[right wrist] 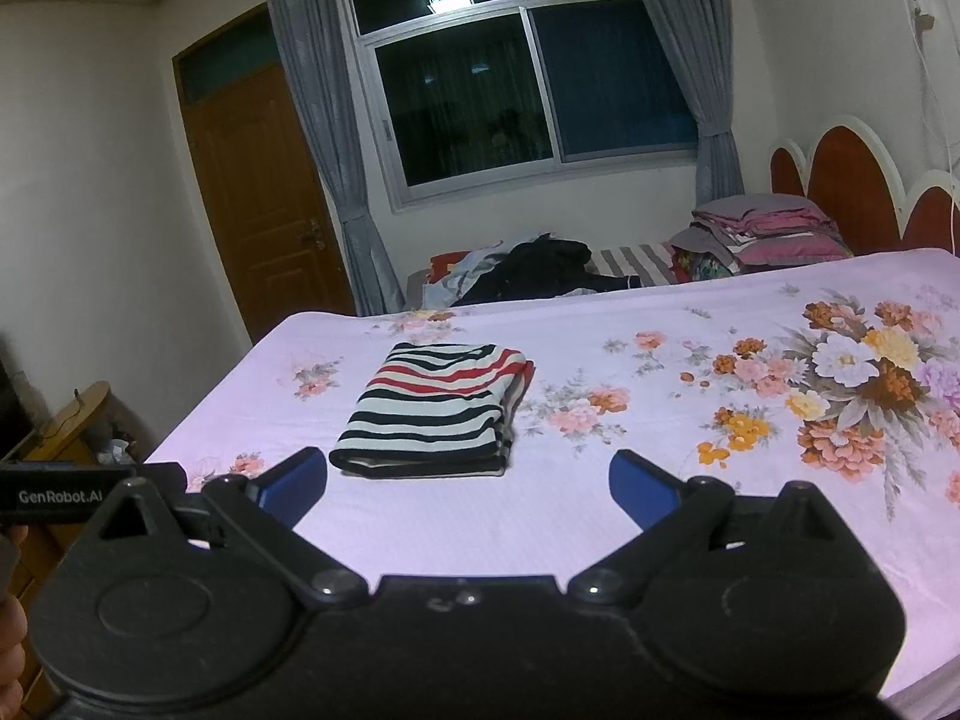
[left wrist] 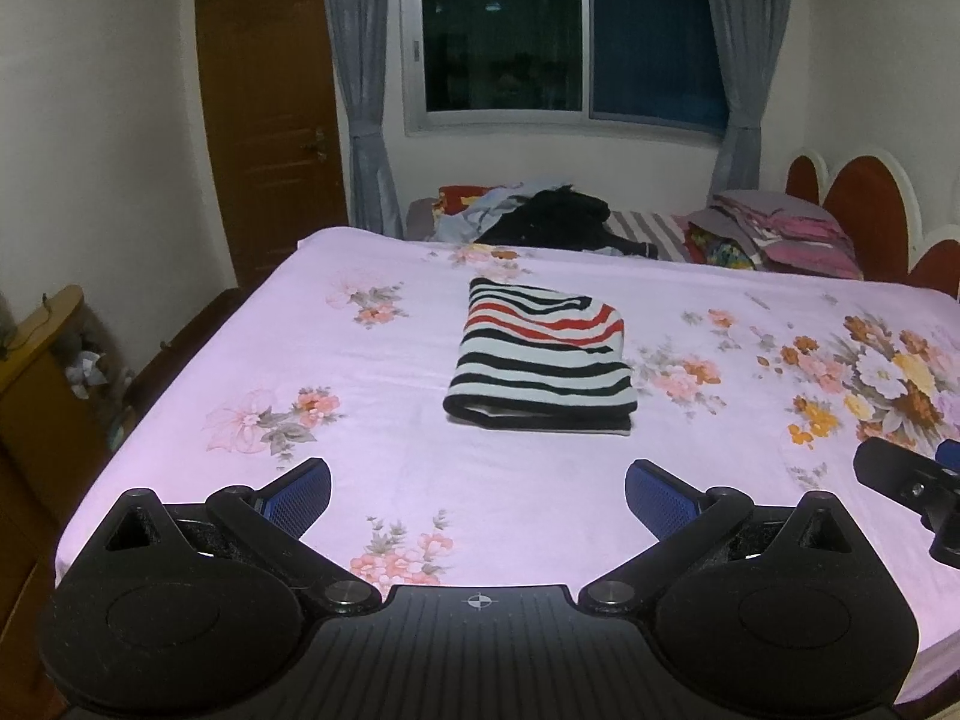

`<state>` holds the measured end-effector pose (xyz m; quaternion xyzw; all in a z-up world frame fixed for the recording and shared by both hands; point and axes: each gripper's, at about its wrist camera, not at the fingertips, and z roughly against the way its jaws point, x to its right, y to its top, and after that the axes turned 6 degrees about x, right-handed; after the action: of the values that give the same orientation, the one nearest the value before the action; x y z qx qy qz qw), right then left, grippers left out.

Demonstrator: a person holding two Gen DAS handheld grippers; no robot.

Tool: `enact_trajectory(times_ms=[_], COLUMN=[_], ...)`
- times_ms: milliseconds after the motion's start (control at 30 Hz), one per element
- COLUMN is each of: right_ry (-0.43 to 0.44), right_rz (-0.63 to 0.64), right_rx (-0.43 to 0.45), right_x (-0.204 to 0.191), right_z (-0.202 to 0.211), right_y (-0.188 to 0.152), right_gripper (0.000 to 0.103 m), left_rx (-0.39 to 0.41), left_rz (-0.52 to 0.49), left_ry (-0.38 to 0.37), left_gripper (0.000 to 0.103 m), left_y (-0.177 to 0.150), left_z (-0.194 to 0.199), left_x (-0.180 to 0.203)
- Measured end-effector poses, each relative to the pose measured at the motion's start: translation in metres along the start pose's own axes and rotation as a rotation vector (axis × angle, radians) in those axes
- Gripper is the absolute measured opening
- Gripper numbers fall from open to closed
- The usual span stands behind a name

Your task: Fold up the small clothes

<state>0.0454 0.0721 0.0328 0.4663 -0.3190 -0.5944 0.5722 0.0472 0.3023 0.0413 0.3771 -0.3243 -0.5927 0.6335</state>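
I log one bed (left wrist: 180,396) under a pink floral sheet, with a folded striped garment (left wrist: 540,360) lying mid-sheet, clear of every edge. Beyond the far edge: loose clothes pile (left wrist: 540,216), dark window (left wrist: 564,42), grey curtains, brown door (left wrist: 270,120). My left gripper (left wrist: 478,495) and right gripper (right wrist: 468,483) hover wide apart, holding nothing.

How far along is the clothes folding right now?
Done: the striped garment lies folded in a neat rectangle on the pink floral sheet. In hand: nothing; the left tool and right tool are open and short of it. Possibly left: the loose clothes pile beyond the bed.
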Motion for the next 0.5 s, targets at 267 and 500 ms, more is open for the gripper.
enact_trajectory(times_ms=[267, 500], right_ry=[-0.009, -0.012], right_rz=[-0.007, -0.014], right_rx=[-0.017, -0.024], right_x=[0.003, 0.006], right_z=[-0.007, -0.014], right_y=[-0.001, 0.0], right_gripper=[0.101, 0.101], left_rx=[-0.011, -0.017], left_rz=[-0.006, -0.003], left_ry=[-0.012, -0.021], left_gripper=[0.103, 0.103], left_y=[0.003, 0.005], left_z=[-0.007, -0.015], left_x=[0.004, 0.008])
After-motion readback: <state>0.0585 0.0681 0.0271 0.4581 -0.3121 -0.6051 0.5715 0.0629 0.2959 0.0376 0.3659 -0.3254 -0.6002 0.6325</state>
